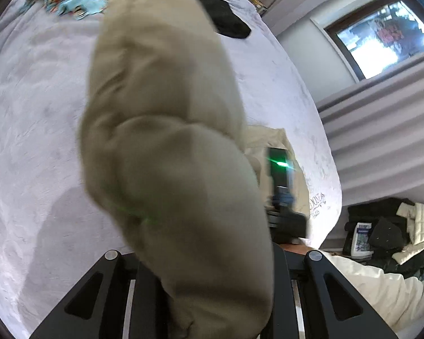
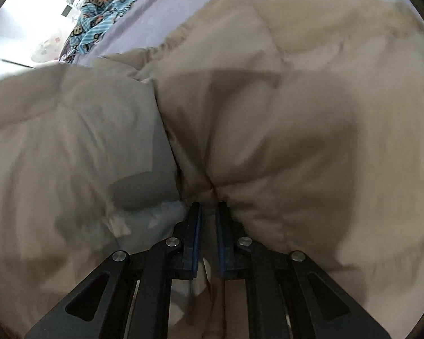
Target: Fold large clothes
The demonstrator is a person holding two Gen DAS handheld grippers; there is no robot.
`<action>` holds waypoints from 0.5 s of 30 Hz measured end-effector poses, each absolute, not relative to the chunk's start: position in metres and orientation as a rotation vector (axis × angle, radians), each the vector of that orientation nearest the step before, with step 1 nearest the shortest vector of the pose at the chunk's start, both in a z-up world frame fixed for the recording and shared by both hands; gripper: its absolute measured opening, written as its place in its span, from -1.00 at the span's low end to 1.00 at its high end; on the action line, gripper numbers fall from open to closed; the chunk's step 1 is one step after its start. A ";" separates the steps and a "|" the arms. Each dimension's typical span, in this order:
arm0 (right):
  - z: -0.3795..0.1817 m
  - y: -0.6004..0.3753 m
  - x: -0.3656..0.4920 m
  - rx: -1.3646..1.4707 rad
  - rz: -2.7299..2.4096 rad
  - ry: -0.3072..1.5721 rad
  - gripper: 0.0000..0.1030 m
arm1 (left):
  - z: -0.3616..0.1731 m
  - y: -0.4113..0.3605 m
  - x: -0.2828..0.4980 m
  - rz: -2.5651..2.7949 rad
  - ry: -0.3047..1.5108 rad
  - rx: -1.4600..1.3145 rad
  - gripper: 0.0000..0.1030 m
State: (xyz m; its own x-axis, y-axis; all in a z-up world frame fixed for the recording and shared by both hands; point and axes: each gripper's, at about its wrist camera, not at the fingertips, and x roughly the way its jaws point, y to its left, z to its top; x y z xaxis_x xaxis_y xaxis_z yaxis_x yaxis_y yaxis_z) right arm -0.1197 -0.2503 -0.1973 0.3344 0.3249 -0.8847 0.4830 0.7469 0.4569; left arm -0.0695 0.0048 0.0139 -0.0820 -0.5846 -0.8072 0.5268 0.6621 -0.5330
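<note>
Puffy beige coat hangs above the bed, pinched in right tongs; left tongs engulfed, grip unclear. Risk: slick padded fabric slips, fold collapses.

A beige quilted jacket, a pale lavender bedspread, a light-blue cartoon-print cloth, a black garment, and blue-padded black tongs.
</note>
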 end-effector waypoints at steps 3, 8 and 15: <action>-0.215 -0.260 -0.116 0.836 -0.098 1.267 -0.95 | 0.019 -0.030 -0.083 -0.923 1.370 0.005 -0.52; -0.225 -0.268 -0.118 0.910 -0.066 1.268 -0.99 | 0.024 -0.069 -0.087 -0.932 1.385 0.088 -0.52; -0.188 -0.314 -0.169 0.997 -0.050 1.183 -0.96 | 0.023 -0.132 -0.088 -1.010 1.444 0.182 -0.50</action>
